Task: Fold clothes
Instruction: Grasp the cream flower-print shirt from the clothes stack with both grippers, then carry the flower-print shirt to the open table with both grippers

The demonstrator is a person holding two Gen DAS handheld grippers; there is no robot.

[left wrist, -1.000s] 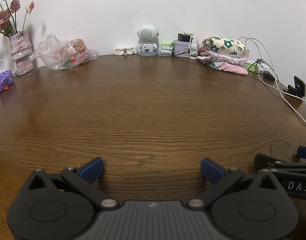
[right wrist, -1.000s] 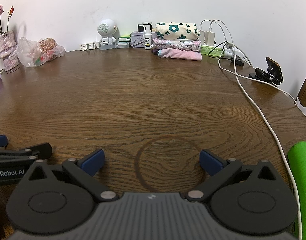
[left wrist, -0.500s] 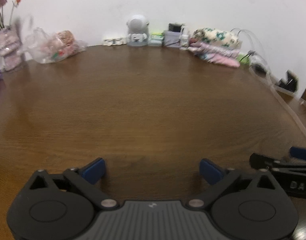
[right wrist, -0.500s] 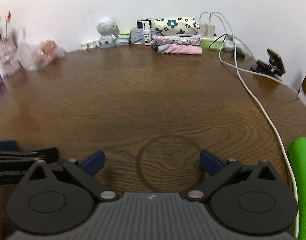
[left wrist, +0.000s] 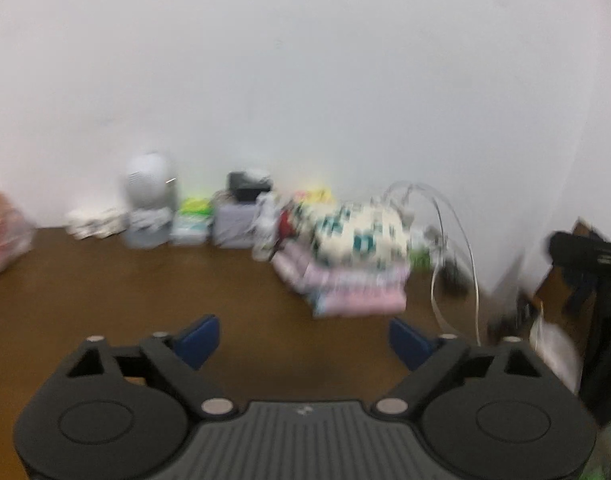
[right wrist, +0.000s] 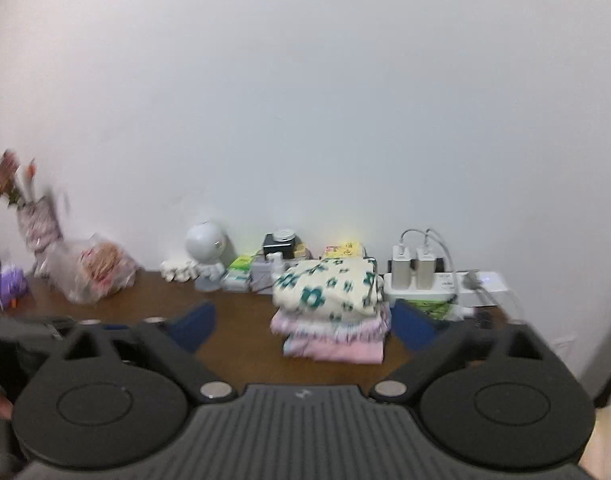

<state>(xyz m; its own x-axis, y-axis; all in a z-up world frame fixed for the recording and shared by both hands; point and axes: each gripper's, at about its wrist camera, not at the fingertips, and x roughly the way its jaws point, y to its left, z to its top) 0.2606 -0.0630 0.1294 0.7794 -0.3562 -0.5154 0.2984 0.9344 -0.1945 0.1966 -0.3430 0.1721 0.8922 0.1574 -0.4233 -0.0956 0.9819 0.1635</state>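
Since a second ago both views have swung up toward the wall. Left tongs (left wrist: 303,340) and right tongs (right wrist: 303,326) (both empty) are closing. Three folded clothes (right wrist: 331,312) sit stacked on the counter (right wrist: 241,344) by the wall.

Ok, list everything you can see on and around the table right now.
folded clothes: three stacked, cream with green flowers on top, pink below, back of table
table: one, brown wood
round-headed figure: one, white, by wall
small boxes: several, grey, black, green, by wall
power strip: one, white, two chargers plugged in, right of clothes
plastic bag: one, clear, left
vase with flowers: one, pinkish, far left, blurred
left gripper: empty, jaws closing
right gripper: empty, jaws closing
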